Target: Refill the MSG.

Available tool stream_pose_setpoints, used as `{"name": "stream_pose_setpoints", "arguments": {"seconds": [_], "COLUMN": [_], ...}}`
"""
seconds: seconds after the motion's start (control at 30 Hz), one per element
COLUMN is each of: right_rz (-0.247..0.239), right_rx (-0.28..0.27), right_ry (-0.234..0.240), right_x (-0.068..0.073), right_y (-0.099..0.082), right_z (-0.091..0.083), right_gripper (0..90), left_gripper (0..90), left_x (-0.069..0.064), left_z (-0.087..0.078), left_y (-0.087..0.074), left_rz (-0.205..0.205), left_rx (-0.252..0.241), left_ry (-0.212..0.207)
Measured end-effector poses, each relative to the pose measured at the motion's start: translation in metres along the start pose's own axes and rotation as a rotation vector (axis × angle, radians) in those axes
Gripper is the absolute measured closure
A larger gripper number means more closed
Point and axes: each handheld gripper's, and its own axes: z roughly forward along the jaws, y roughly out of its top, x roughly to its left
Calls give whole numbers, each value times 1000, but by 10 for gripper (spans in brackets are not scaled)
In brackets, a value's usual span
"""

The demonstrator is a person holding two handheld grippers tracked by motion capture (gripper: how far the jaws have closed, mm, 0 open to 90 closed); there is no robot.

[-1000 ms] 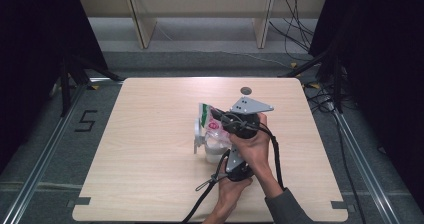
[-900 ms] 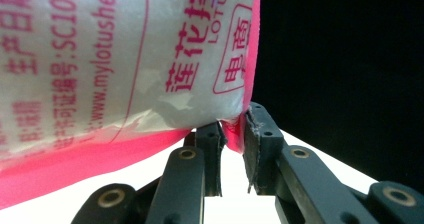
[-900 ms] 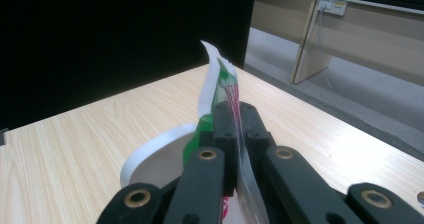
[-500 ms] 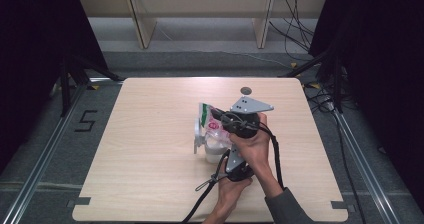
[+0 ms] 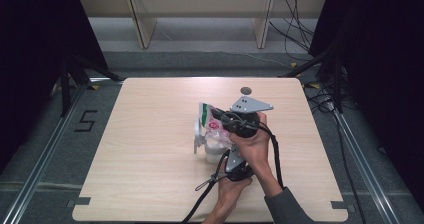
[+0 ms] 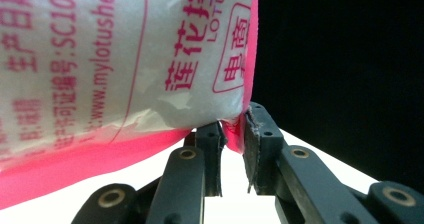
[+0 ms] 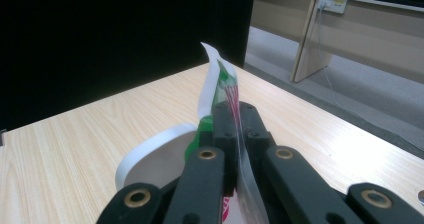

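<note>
A white plastic bag (image 5: 211,122) with pink print and a green top is held tilted over a white cup (image 5: 214,151) near the table's middle. My right gripper (image 5: 223,120), the one with the grey plate, is shut on the bag's upper edge (image 7: 223,84), and the cup's rim (image 7: 145,151) lies just below. My left gripper (image 5: 225,153) sits nearer the person, shut on the bag's pink bottom corner (image 6: 234,131). In the left gripper view the printed bag (image 6: 115,59) hangs close overhead. The cup's inside is hidden.
A small grey disc (image 5: 245,90) lies on the wooden table (image 5: 150,174) near its far edge. Wooden shelf legs (image 5: 140,26) stand beyond the table, and cables (image 5: 320,99) run along the floor at the right. Metal rails flank both sides.
</note>
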Motion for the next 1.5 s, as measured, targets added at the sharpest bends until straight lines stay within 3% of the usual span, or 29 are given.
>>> {"name": "stream_pose_setpoints", "arguments": {"seconds": [0.6,0.67,0.7,0.9,0.97,1.03,1.23,1.27,1.33,1.4,1.5], "right_rz": [1,4,3,-1,5,6,-9,-16,-6,-11,-11], "right_rx": [1,-3,-1,-3,-5,-12,-17,-22,-17,-18,-21], "right_ry": [9,11,10,6,8,8,-2,-8,-3,-2,-6], "right_x": [-1,-1,-1,-2,-2,-2,-2,-2,-1,-1,-1], "right_y": [0,0,0,0,0,0,1,1,1,1,1], "right_z": [2,2,1,1,0,0,-1,-1,-1,-1,-1], "right_gripper": [892,892,892,892,892,892,892,891,892,891,892], "left_gripper": [780,780,780,780,780,780,779,779,780,779,780], "left_x": [-1,-1,1,2,-1,0,0,1,0,1,1], "left_z": [1,-2,-4,-4,-1,-2,-2,0,0,-2,-1], "left_y": [0,1,1,1,1,1,2,1,1,2,1], "left_rz": [-9,7,48,50,-3,17,14,1,-9,11,-6], "left_rx": [-19,11,44,45,-1,15,12,-11,-12,10,-8], "left_ry": [8,18,14,14,20,17,14,1,1,10,-3]}}
